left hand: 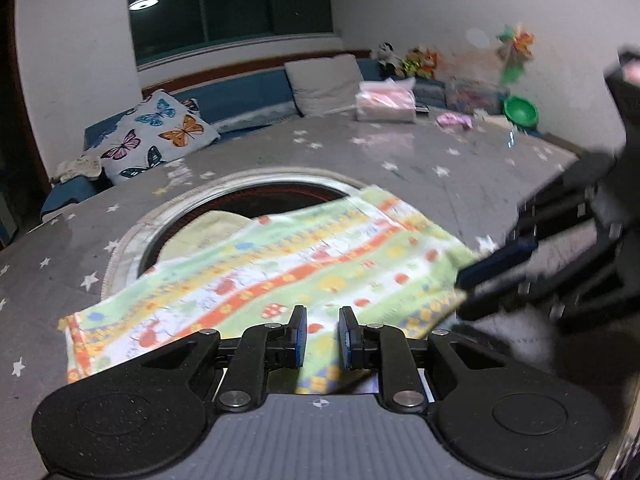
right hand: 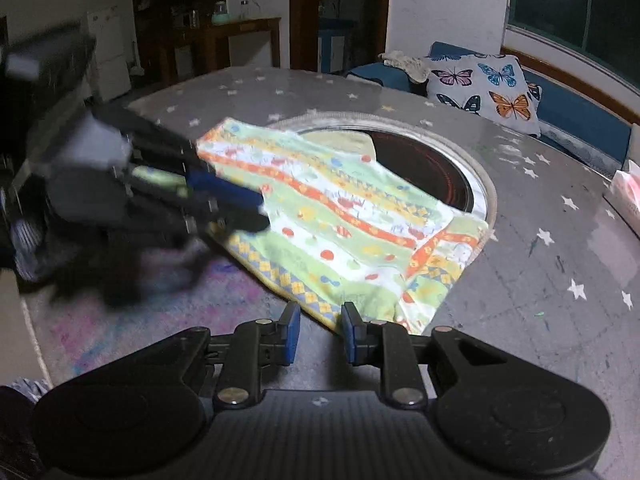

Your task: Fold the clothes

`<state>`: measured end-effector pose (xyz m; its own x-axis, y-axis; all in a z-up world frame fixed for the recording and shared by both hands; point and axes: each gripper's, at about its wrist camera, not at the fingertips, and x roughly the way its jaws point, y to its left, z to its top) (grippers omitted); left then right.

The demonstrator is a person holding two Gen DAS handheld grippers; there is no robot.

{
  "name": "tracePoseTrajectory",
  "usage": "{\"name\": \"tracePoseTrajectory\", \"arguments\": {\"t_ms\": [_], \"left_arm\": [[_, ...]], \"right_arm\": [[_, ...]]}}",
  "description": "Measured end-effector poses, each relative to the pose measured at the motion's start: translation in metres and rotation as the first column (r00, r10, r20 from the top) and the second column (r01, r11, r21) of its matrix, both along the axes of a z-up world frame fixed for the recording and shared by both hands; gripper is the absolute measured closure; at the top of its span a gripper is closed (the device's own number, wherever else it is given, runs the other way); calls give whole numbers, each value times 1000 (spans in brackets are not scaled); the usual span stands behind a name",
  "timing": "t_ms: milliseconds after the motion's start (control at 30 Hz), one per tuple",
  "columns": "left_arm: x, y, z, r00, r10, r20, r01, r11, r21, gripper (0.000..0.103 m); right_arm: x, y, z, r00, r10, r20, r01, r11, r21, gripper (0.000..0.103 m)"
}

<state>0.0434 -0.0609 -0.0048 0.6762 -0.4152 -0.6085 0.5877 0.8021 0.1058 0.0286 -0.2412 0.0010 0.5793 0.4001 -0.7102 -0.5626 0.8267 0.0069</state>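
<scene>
The left claw [left hand: 323, 330] is seen parted, its blue pads [left hand: 301, 330] poised over the near hem of the striped cloth [left hand: 280, 272], nothing gripped. The right claw [right hand: 320, 326] is likewise parted and empty, just short of the cloth's nearest corner. The cloth is spread on the star-patterned table [right hand: 540, 264], partly covering a round inset hob [right hand: 432, 164]. Beyond the far edge, a butterfly cushion [left hand: 156, 136] is seen.

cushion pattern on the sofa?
Multicoloured butterflies on white; cushion is sharpest in right wrist view.
</scene>
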Motion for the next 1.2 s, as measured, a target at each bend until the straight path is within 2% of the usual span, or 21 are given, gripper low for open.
{"name": "tracePoseTrajectory", "arguments": {"t_ms": [133, 233, 400, 500, 633, 700, 967, 1067, 1200], "left_arm": [[-7, 0, 0, 1000, -19, -2, 19, 1000, -8, 82], [-9, 5, 3, 1000, -14, -10, 13, 1000, -28, 81], [-4, 37, 15, 996, 83, -23, -85, 993, -86, 80], [9, 63, 14, 980, 196, -40, -199, 977, -79, 79], [31, 96, 11, 939, 336, -78, -342, 936, -82, 79], [42, 108, 9, 921, 379, -90, -386, 919, -81, 79], [78, 131, 1, 882, 460, -105, -467, 882, -60, 76], [86, 138, -2, 877, 466, -120, -476, 876, -75, 75], [89, 142, 1, 872, 471, -130, -485, 869, -100, 75]], "right_arm": [[11, -4, 15, 999, -31, 29, 29, 998, 60, 82], [27, -4, 12, 997, -67, 24, 65, 995, 79, 81], [42, -9, -3, 994, -100, -40, 103, 992, 75, 80], [46, -8, 1, 994, -111, -22, 112, 990, 87, 71], [58, -4, 5, 992, -129, -1, 129, 986, 106, 70], [69, -1, 3, 990, -140, -10, 141, 983, 118, 70], [116, 5, -12, 977, -209, -36, 212, 971, 114, 71], [126, 0, -19, 972, -231, -52, 236, 964, 125, 76], [124, 5, -12, 975, -218, -40, 221, 969, 114, 76]]}}
